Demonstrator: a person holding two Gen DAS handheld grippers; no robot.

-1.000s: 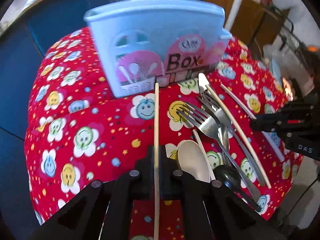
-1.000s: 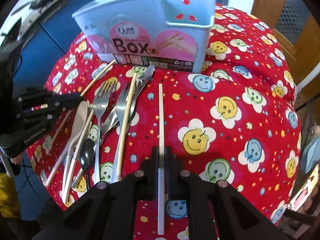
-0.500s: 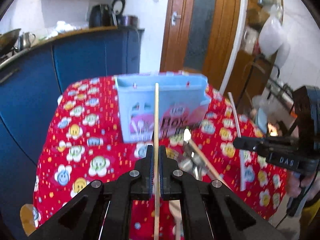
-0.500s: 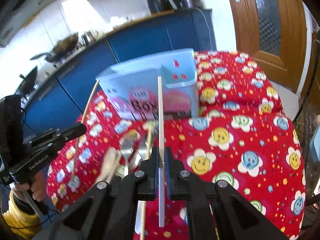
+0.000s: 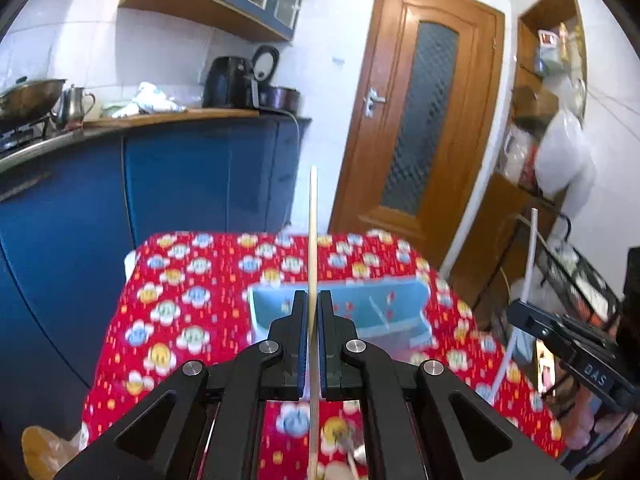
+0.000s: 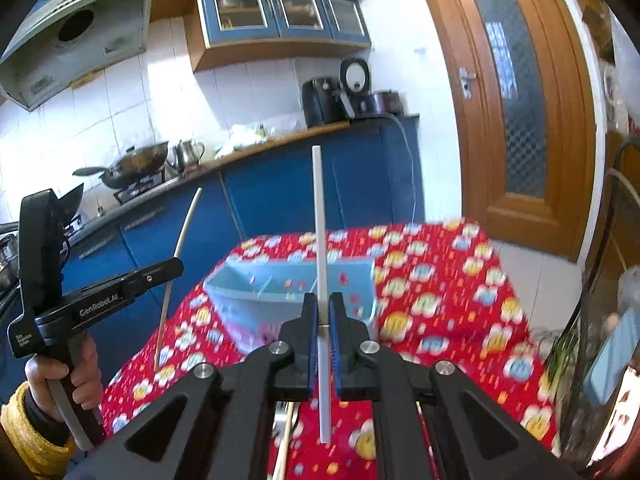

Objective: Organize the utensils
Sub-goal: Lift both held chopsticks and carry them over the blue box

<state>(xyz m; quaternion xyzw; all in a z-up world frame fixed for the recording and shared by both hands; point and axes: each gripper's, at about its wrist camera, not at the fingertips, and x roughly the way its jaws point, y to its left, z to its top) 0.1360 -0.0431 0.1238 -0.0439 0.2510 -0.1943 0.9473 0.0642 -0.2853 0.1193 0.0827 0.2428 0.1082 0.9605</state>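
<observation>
My left gripper (image 5: 313,300) is shut on a wooden chopstick (image 5: 313,232) that points upward, held above the table. My right gripper (image 6: 322,304) is shut on a white chopstick (image 6: 318,216), also upright. The light blue utensil box (image 5: 360,312) stands on the red smiley-flower tablecloth (image 5: 180,304) below and ahead of both grippers; it also shows in the right wrist view (image 6: 280,284), open top visible. The left gripper with its chopstick shows in the right wrist view (image 6: 172,268); the right gripper shows in the left wrist view (image 5: 516,312). A few utensil tips (image 5: 344,452) peek out under the left gripper.
Blue kitchen cabinets (image 5: 180,184) with a wooden counter run behind the table. A wooden door (image 5: 416,128) stands at the back right. A wire rack with bags (image 5: 568,264) is at the table's right. A wok and kettle (image 6: 136,160) sit on the stove.
Both grippers have risen and tilted upward with their chopsticks, so the views now look over the box's open top and into the kitchen. The utensils on the cloth have dropped almost out of view.
</observation>
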